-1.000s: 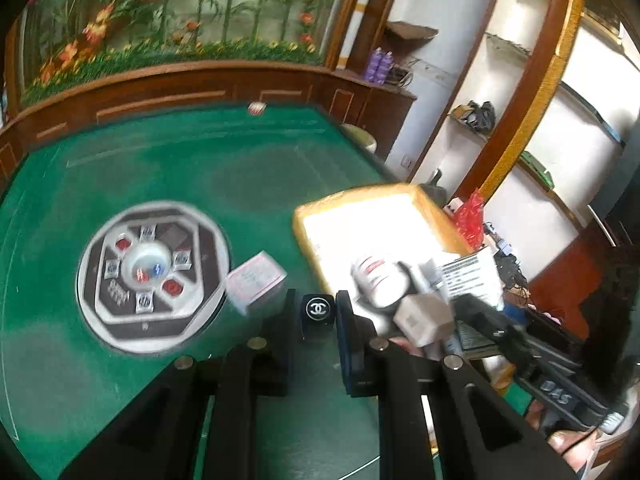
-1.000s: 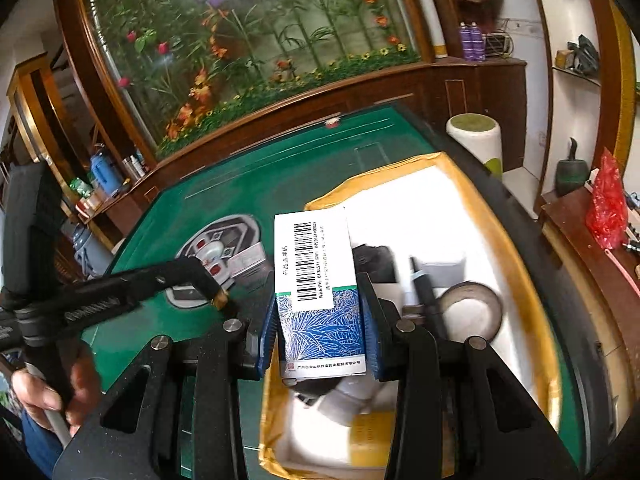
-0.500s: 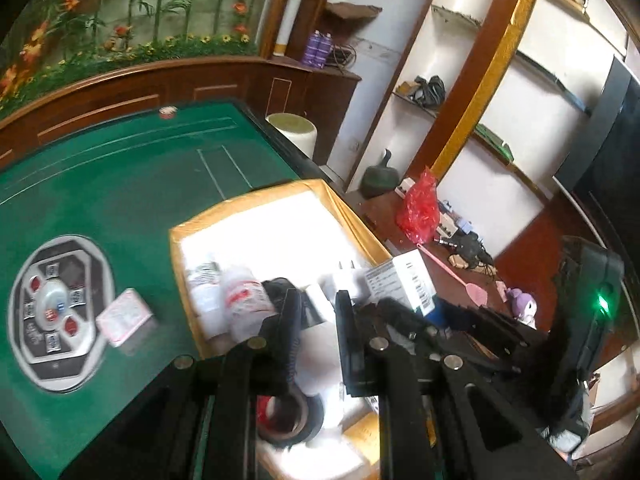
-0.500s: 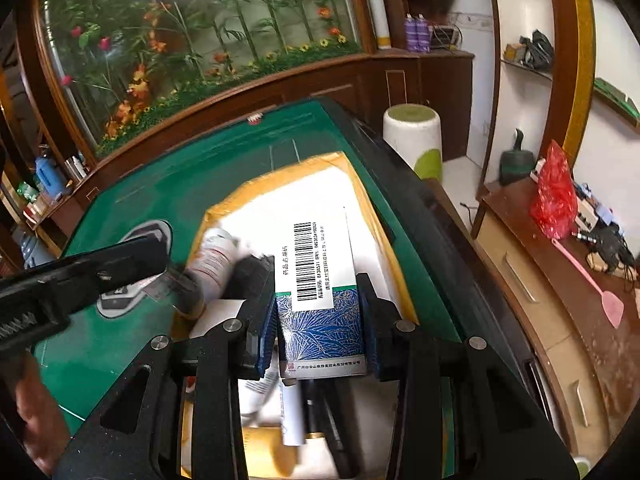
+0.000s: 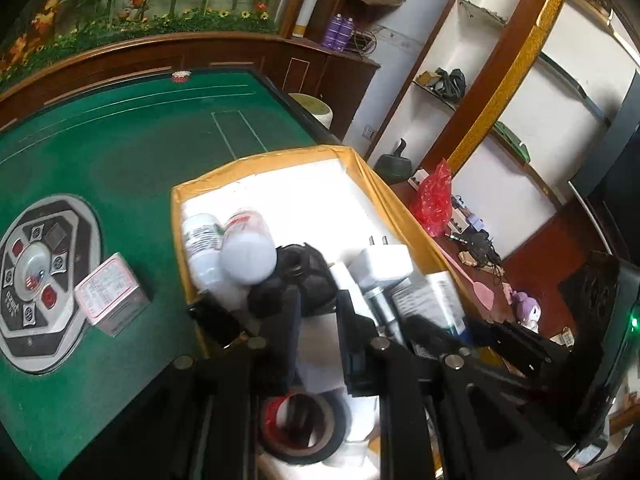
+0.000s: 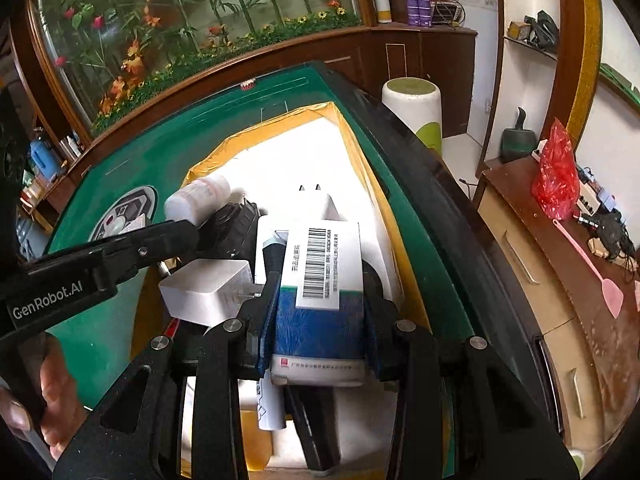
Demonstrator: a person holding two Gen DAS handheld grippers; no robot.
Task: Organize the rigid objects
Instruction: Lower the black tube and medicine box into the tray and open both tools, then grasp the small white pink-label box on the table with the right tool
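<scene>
Left wrist view: the left tongs (image 5: 318, 330) hang over the yellow-rimmed box (image 5: 384, 196) on the green table (image 5: 120, 148), jaws drawn narrow with nothing visibly pinched between them. Beneath lie white bottles (image 5: 244, 248), a plug adapter (image 5: 384, 264) and a tape roll (image 5: 304, 428); a pink carton (image 5: 112, 300) waits outside on the felt.

Right wrist view: the right tongs (image 6: 318, 320) clamp a blue-and-white medicine carton (image 6: 320, 280), barcode label up, held low over the box, probably for setting among the collected items.
</scene>
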